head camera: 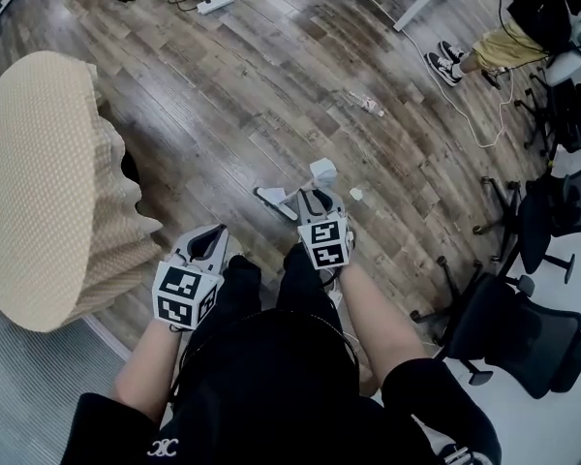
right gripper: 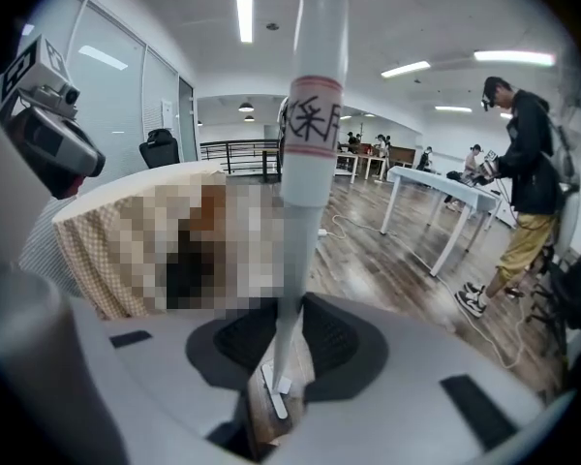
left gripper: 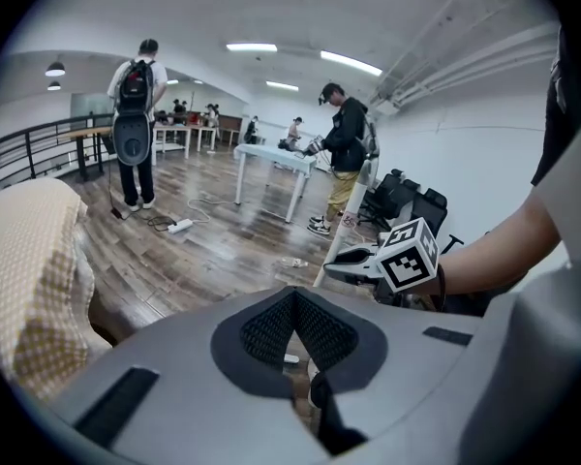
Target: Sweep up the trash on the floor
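Observation:
My right gripper (head camera: 315, 203) is shut on the white broom handle (head camera: 322, 172), which stands upright in front of the person's legs; its narrow white head (head camera: 273, 200) rests on the wooden floor. In the right gripper view the handle (right gripper: 310, 134) runs up between the jaws of the right gripper (right gripper: 289, 332) and carries a red-printed band. A crumpled clear wrapper (head camera: 366, 102) lies farther out on the floor, and a small white scrap (head camera: 356, 194) lies just right of the broom. My left gripper (head camera: 211, 238) hangs to the left, shut and holding nothing; the left gripper (left gripper: 292, 303) shows nothing between its pads.
A big round beige cloth-covered shape (head camera: 48, 182) fills the left. Black office chairs (head camera: 523, 327) crowd the right. A power strip (head camera: 216, 3) and a white cable (head camera: 474, 124) lie on the floor. A person's shoes (head camera: 445, 64) and a white table leg (head camera: 421, 3) stand beyond.

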The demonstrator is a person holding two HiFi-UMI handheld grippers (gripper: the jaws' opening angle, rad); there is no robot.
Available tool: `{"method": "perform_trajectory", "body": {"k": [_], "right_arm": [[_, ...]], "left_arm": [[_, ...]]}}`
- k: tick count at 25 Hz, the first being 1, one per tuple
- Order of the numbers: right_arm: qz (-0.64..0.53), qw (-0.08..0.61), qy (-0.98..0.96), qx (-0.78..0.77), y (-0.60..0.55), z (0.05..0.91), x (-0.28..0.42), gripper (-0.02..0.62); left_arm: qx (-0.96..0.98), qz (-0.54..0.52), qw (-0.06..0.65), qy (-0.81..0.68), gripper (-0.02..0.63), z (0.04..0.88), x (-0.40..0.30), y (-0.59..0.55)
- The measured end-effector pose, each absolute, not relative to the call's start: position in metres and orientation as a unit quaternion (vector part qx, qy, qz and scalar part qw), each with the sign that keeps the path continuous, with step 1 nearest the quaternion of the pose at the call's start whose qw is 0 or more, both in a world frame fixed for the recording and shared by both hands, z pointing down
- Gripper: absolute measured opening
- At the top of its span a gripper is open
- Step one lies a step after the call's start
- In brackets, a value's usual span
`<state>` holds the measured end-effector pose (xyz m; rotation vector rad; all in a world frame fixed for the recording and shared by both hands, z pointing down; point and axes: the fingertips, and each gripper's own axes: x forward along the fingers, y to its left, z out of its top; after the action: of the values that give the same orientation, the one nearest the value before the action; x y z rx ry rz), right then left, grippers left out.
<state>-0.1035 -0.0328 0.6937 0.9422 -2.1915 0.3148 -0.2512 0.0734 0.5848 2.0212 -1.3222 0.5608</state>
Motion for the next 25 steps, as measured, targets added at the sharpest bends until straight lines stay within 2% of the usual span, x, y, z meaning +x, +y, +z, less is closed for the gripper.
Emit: {"method": "perform_trajectory", "body": {"k": [12,19,25], "right_arm": [[0.163,0.326,-0.842,0.398,-0.118,0.700,0.016,0.095],[0.185,0.309,-0.822,0.440,-0.137,0.693,0.086,0.094],[0.232,0.281,-0.833,0.417,-0.130,0.676,0.102,0.089]], "left_arm": [[0.750,0.215,0.324,-0.534,-0.005,0.570,-0.129,0.029],[0.744,0.213,0.321,-0.545,-0.005,0.558,-0.101,0.014],[0.757,0.208,0.313,-0.534,-0.005,0.554,-0.083,-0.004]]}}
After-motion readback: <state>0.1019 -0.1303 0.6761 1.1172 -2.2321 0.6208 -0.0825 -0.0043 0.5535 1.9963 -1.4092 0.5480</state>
